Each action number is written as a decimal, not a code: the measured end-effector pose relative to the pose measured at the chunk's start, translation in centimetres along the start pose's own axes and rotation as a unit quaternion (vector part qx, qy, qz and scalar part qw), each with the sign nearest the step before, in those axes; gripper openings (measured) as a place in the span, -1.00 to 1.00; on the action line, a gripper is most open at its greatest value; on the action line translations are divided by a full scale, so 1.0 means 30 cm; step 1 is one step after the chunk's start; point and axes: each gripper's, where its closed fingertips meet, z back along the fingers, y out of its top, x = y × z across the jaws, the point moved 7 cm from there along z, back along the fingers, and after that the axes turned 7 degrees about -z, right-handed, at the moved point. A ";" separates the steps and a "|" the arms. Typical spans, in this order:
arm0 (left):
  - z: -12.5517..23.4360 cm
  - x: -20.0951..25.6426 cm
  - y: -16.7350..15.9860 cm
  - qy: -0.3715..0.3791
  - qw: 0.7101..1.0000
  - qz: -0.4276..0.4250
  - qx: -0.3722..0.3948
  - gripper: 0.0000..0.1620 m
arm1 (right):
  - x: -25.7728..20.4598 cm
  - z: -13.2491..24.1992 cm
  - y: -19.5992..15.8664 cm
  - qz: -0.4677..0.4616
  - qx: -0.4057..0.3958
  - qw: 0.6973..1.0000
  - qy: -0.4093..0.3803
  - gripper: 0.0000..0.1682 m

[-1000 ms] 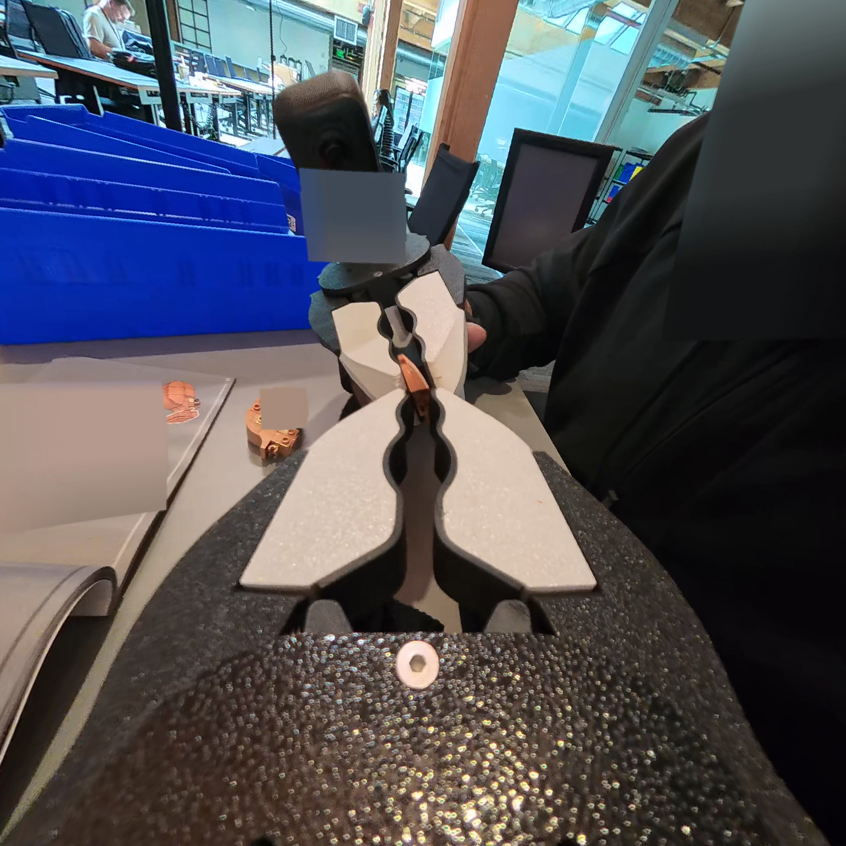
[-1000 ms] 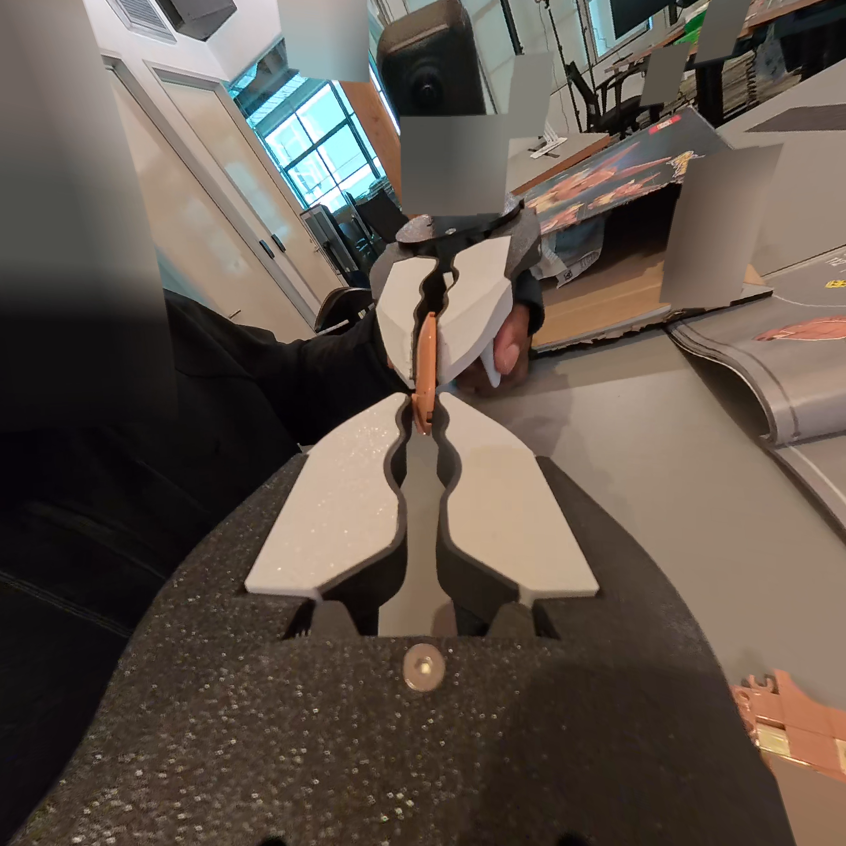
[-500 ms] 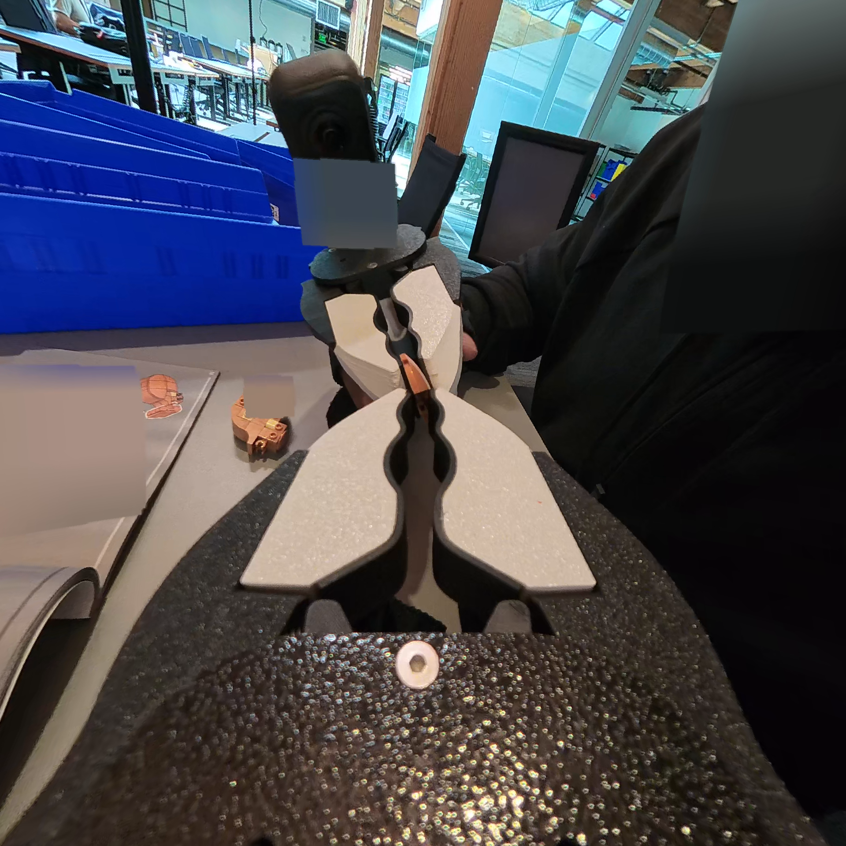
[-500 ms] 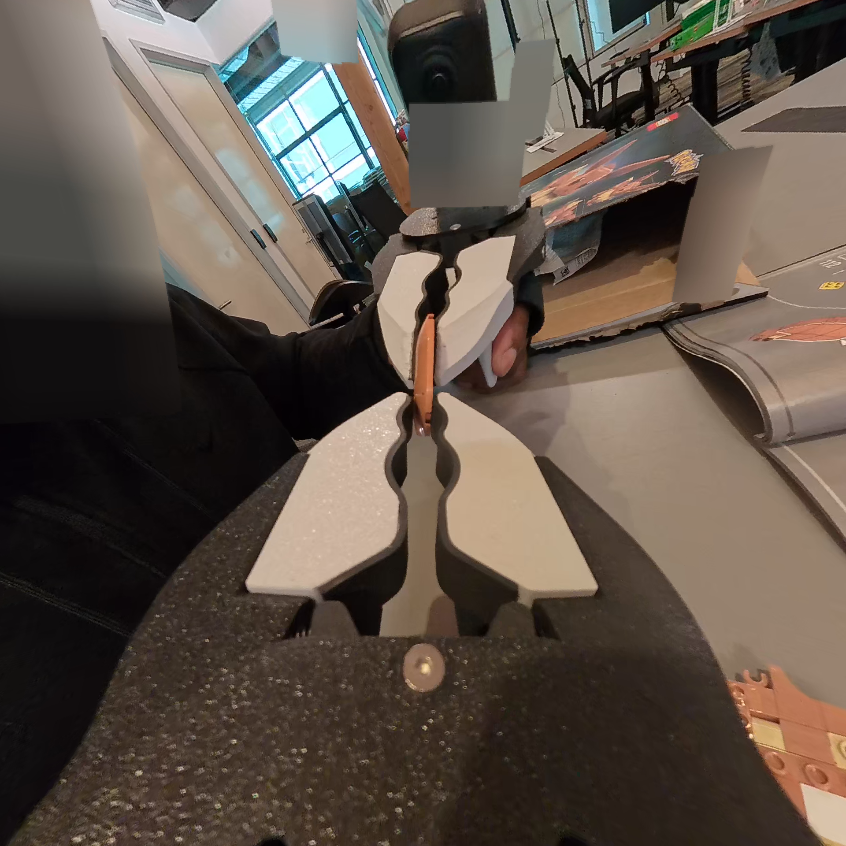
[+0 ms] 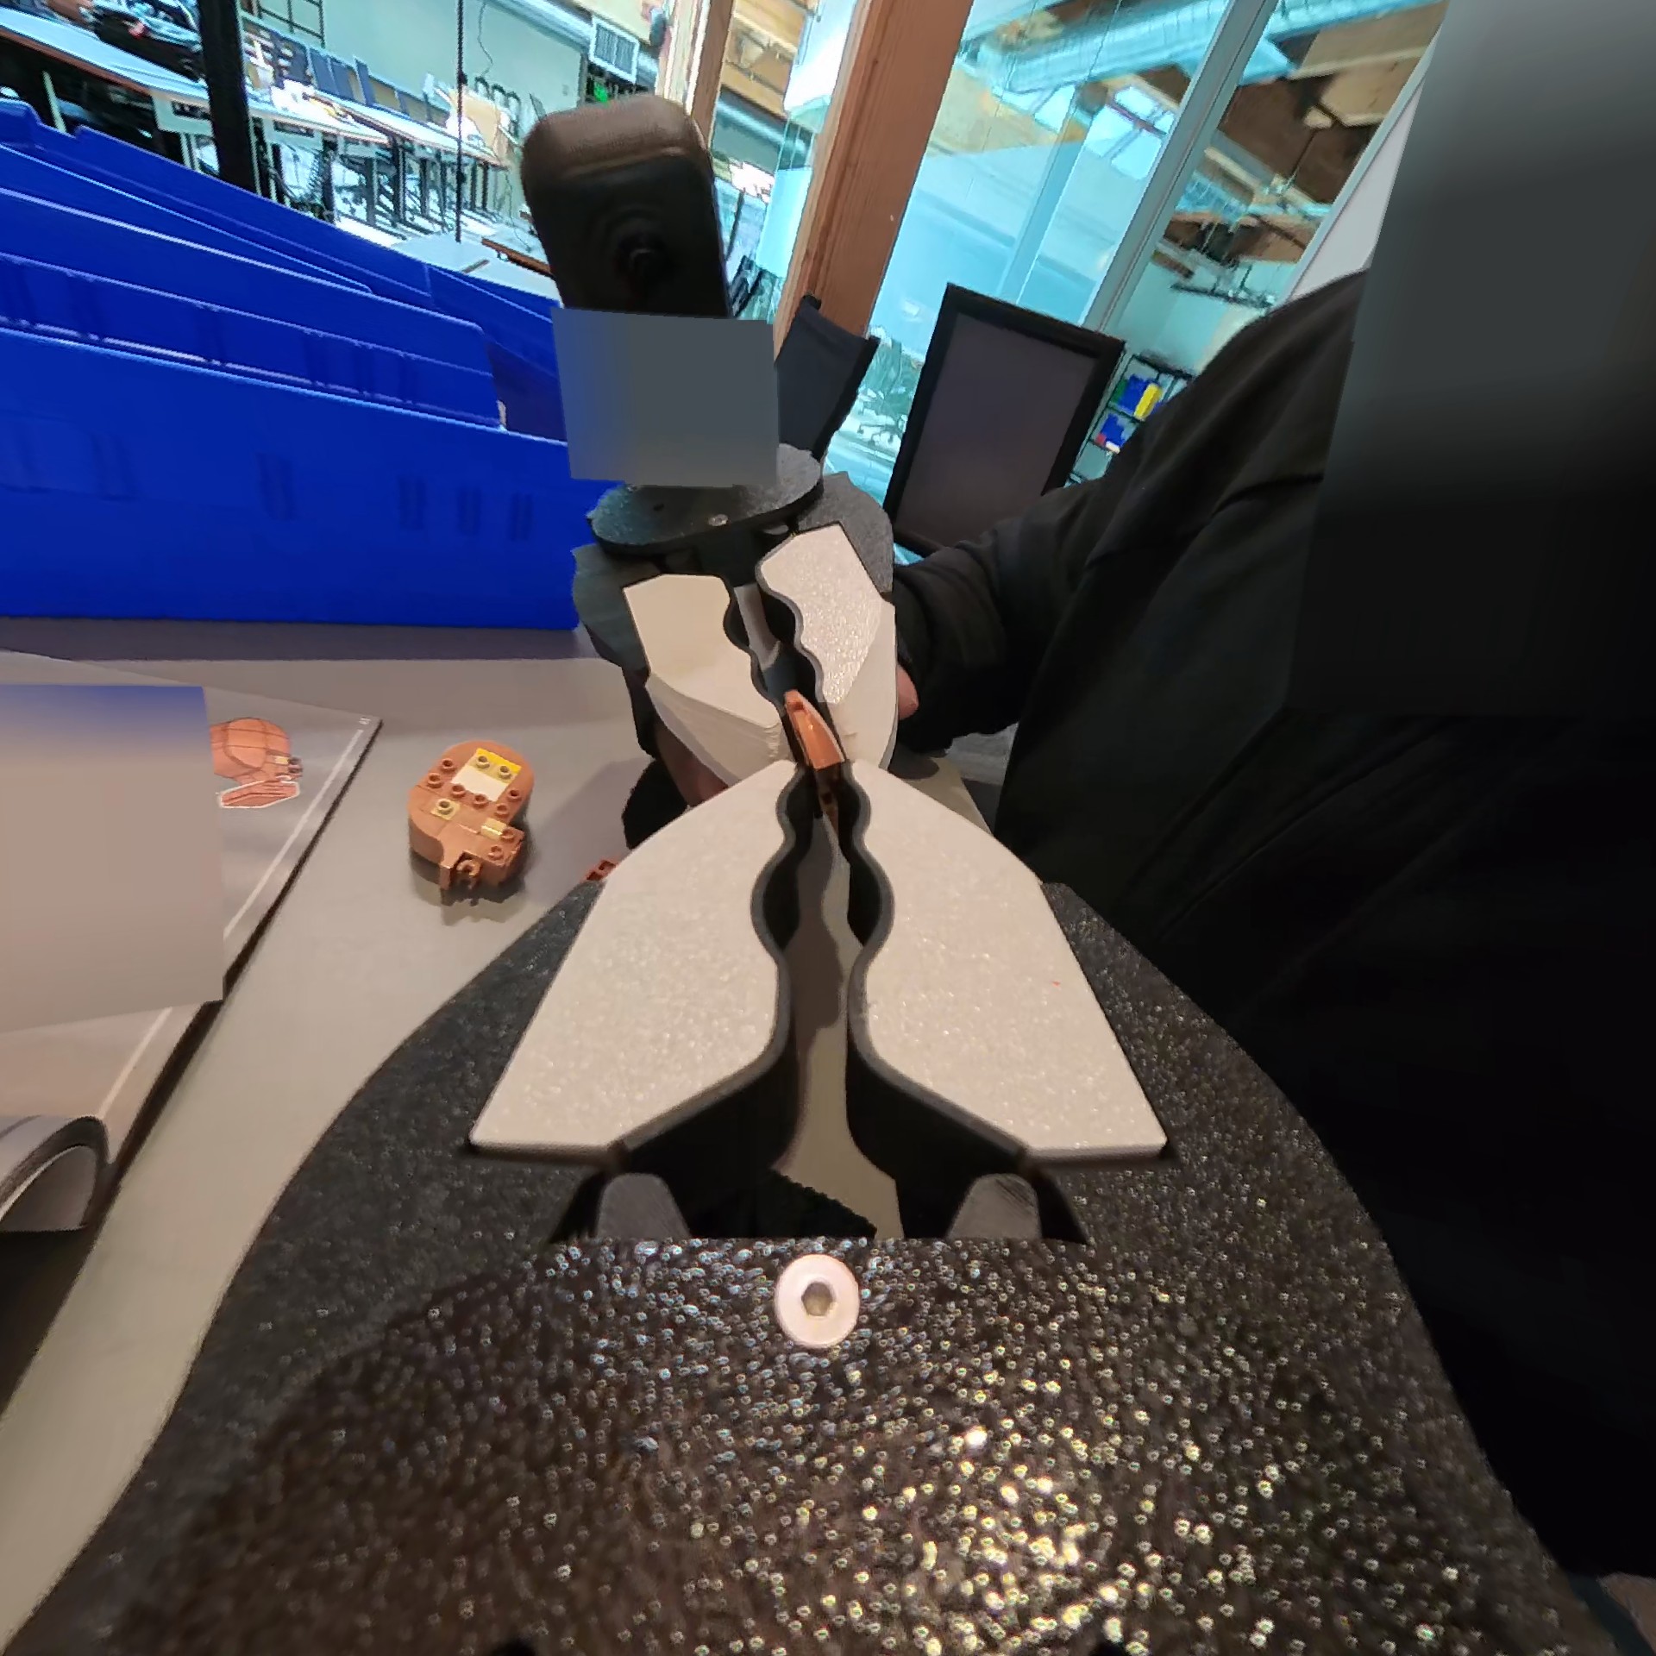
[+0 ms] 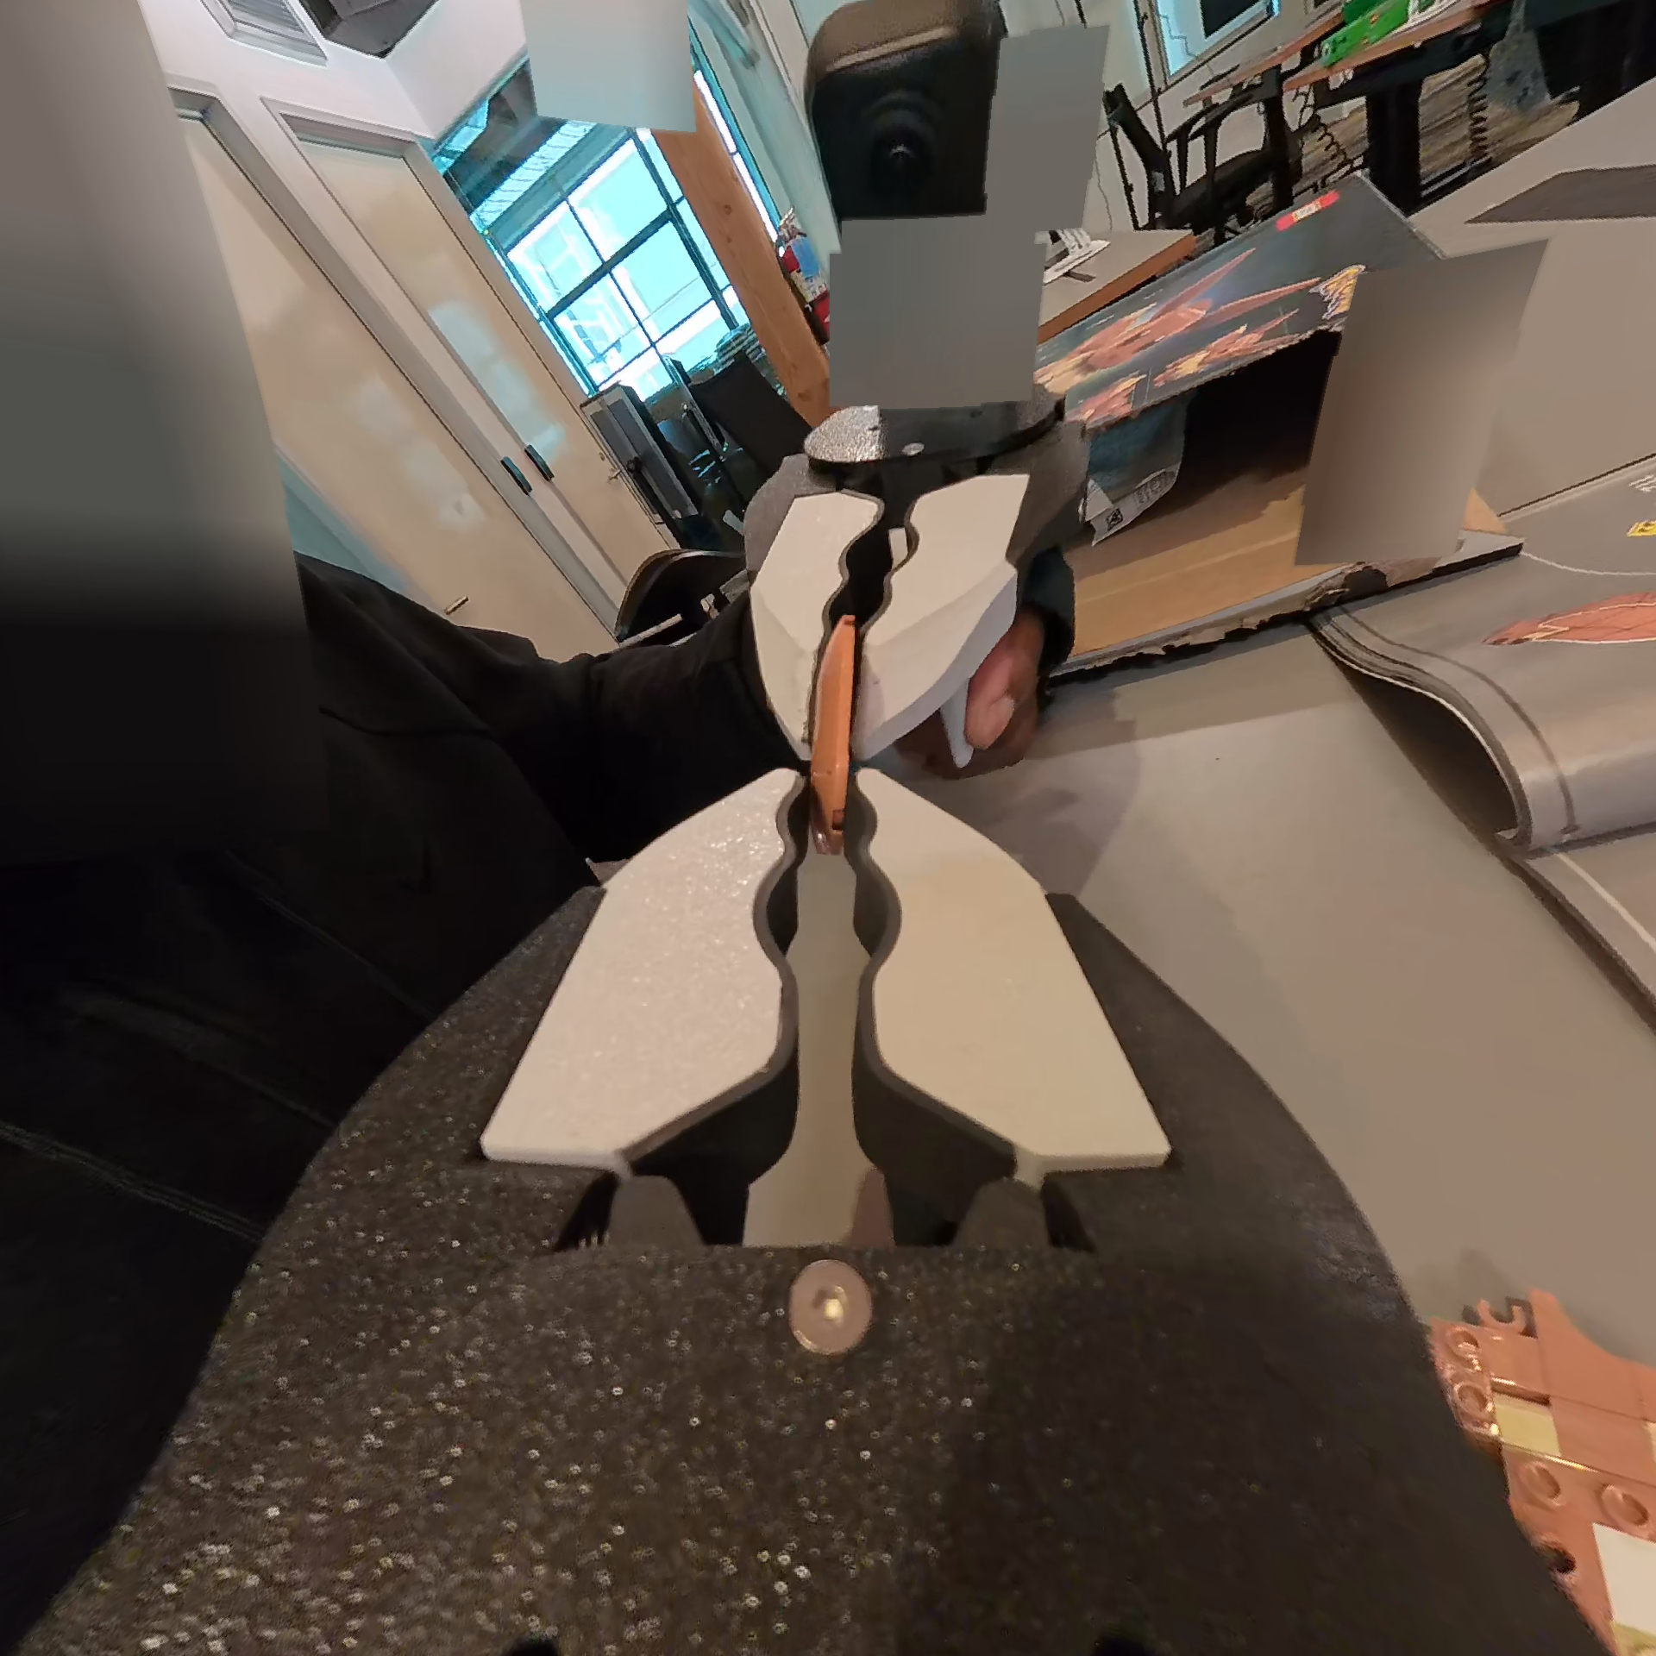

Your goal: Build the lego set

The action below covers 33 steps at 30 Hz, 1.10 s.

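Claws (image 5: 820,789) masking most of brown piece (image 6: 832,717)

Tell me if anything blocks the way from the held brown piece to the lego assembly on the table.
Nothing visible does. The brown piece is pinched between both grippers' fingers, and only bare grey table lies between it and the brown assembly.

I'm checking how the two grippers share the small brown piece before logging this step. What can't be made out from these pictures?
- Brown piece: both views show it edge-on, its ends buried between the fingertips, so its shape and any join are hidden.
- Right wrist view: the brown assembly is cut off by the frame's corner.
- Left wrist view: a mosaic patch covers most of the instruction booklet.
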 end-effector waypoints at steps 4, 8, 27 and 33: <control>0.001 -0.003 -0.001 -0.004 1.000 0.009 0.005 -0.95 | 0.001 0.000 -0.001 -0.006 0.004 1.000 0.000 -0.92; 0.001 -0.005 -0.002 -0.005 1.000 0.013 0.006 -0.95 | 0.001 0.001 -0.001 -0.005 0.004 1.000 -0.001 -0.92; 0.001 -0.023 -0.006 0.000 0.999 0.041 0.026 -0.95 | 0.011 0.007 0.003 -0.023 0.009 1.000 -0.011 -0.64; 0.011 -0.042 -0.005 0.012 0.996 0.067 0.057 -0.94 | 0.023 0.012 0.007 -0.029 0.015 0.999 -0.035 -0.62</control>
